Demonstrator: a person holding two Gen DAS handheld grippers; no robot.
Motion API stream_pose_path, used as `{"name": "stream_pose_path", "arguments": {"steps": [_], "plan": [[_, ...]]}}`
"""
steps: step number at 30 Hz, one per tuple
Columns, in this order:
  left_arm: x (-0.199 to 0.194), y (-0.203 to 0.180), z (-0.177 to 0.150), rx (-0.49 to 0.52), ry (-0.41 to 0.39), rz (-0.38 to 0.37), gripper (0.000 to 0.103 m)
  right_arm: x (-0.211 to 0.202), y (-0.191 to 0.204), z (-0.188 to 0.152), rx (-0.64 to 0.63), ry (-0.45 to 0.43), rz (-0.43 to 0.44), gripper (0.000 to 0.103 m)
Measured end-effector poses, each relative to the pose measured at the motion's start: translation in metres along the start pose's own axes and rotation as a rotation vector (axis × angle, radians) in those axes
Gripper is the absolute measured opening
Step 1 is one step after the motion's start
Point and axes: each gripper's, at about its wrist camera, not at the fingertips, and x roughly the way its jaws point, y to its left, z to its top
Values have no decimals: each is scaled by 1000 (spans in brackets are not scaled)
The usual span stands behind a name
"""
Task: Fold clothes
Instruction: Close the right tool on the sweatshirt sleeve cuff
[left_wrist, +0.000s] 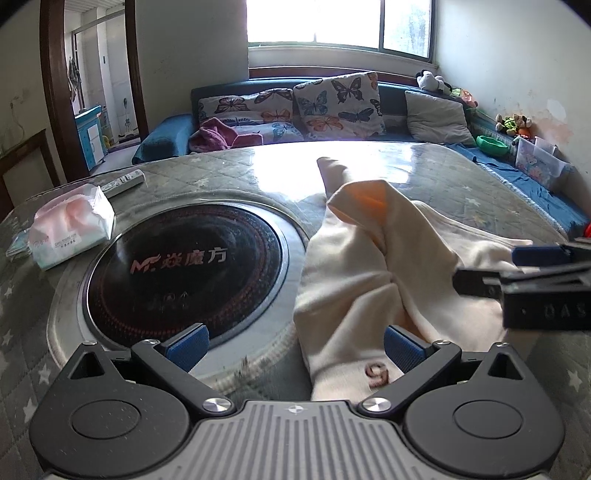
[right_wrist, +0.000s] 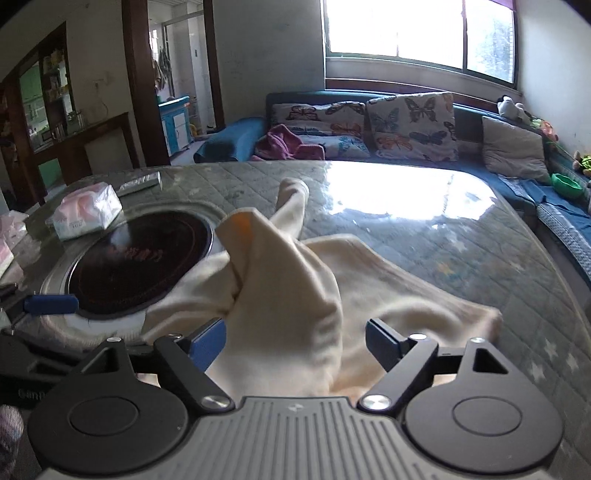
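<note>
A cream garment (left_wrist: 369, 273) lies crumpled on the quilted table cover, bunched into a raised peak, with one sleeve reaching toward the far side. My left gripper (left_wrist: 295, 349) is open over its near left edge, where a small embroidered mark shows. One blue pad (left_wrist: 402, 350) rests at the cloth. My right gripper (left_wrist: 509, 267) comes in from the right, low over the garment. In the right wrist view the garment (right_wrist: 295, 288) rises between the jaws of my right gripper (right_wrist: 295, 347), which stand wide and do not pinch it. A left-gripper pad (right_wrist: 50, 304) shows at the left.
A round black induction hob (left_wrist: 184, 266) is set in the table left of the garment. A tissue pack (left_wrist: 70, 229) and a remote (left_wrist: 123, 182) lie beyond it. A blue sofa with butterfly cushions (left_wrist: 336, 103) stands behind the table.
</note>
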Motion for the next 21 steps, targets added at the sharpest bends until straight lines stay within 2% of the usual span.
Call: {"name": "stream_pose_path", "arguments": {"steps": [5,7,11,13,15,17,19,20,21], "plan": [[11,8,9,1,-4,7,98,24,3,21,-27,-13,37,82],[16,12,13,-6,-4,6,96,34,5,30,-42,-21,49,74],[23,17,17,-4,1,2,94,52,10,43,-70,-22,76,70],[28,18,19,0,5,-5,94,60,12,46,-78,-16,85,61],[32,19,20,3,8,-14,94,68,12,48,-77,-4,92,58],[35,18,21,7,11,-24,94,74,10,49,-73,8,101,49],[38,17,23,10,13,-36,94,78,8,48,-71,18,111,26],[39,16,24,11,13,-44,95,79,7,48,-69,21,116,22],[40,15,24,12,13,-53,95,77,4,48,-67,15,120,12]]}}
